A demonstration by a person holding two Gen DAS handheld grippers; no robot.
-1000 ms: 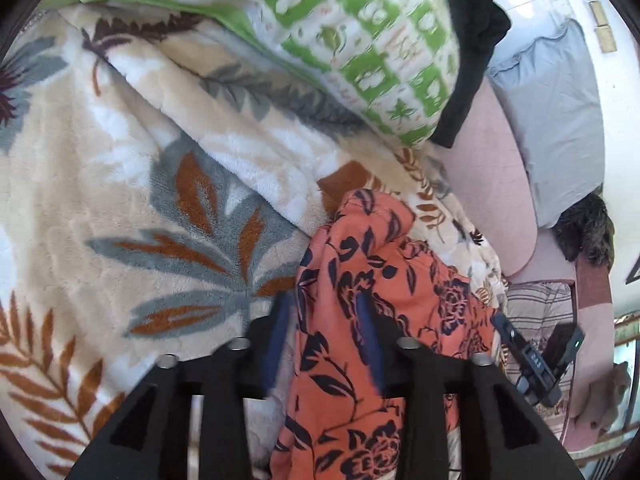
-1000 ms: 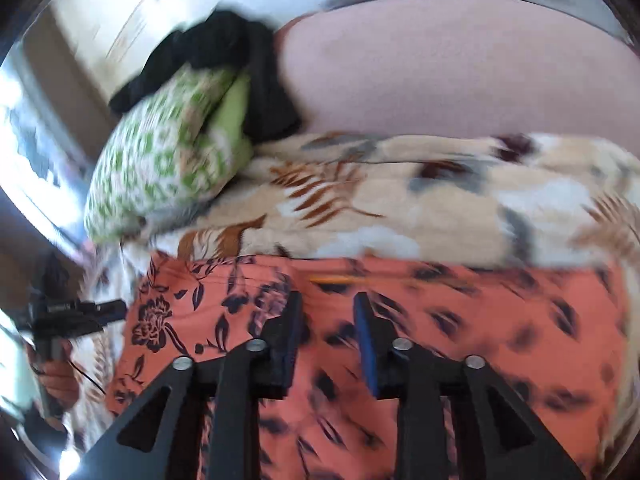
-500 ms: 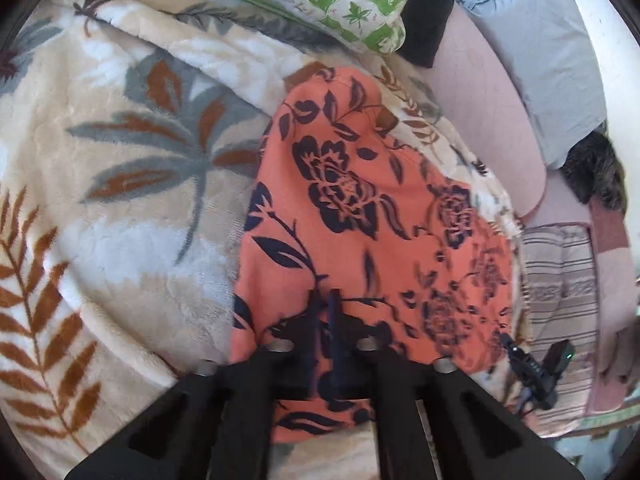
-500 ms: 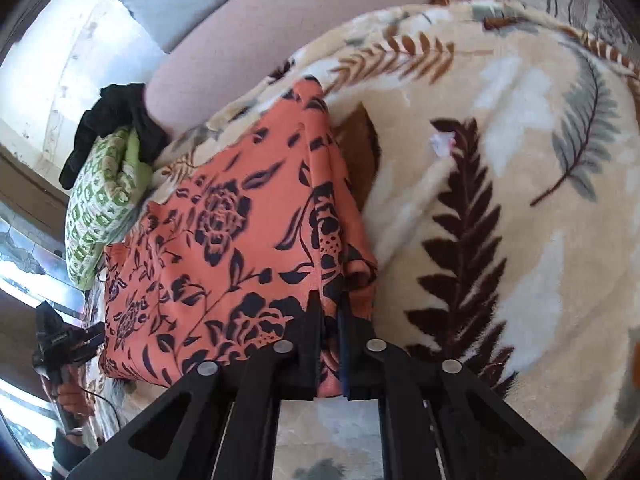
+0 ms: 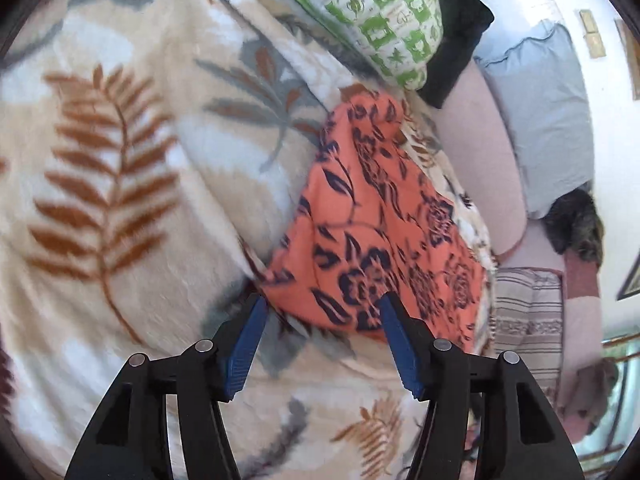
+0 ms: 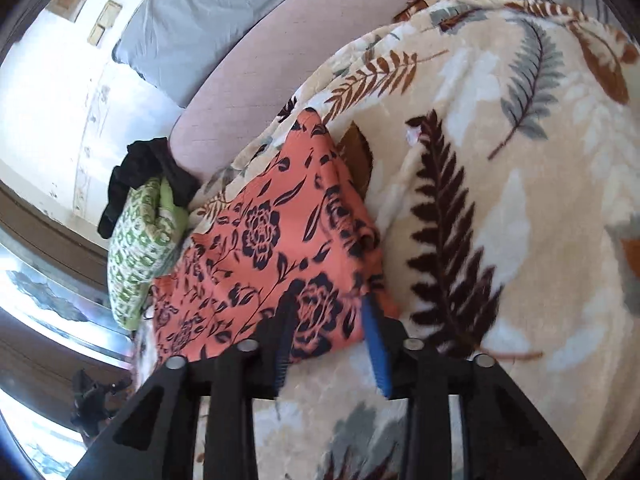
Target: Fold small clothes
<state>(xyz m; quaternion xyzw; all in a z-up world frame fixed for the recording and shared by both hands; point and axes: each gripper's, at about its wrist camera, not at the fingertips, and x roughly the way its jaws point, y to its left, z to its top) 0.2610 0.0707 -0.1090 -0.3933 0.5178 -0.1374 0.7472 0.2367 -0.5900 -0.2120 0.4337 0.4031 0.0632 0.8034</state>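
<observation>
An orange garment with a dark floral print lies folded on a cream leaf-patterned blanket. My left gripper is open and empty, its blue-padded fingertips just short of the garment's near edge. In the right wrist view the same garment lies on the blanket. My right gripper is open, its jaws on either side of the garment's near corner without pinching it.
A green-and-white patterned cushion with a black cloth behind it sits at the blanket's far end. A pink mattress edge, a grey pillow and a striped cloth lie to the right. The cushion also shows in the right wrist view.
Both grippers were shut on the orange garment half a second ago. Both have now opened and let go, leaving it lying folded on the blanket, and have drawn back slightly.
</observation>
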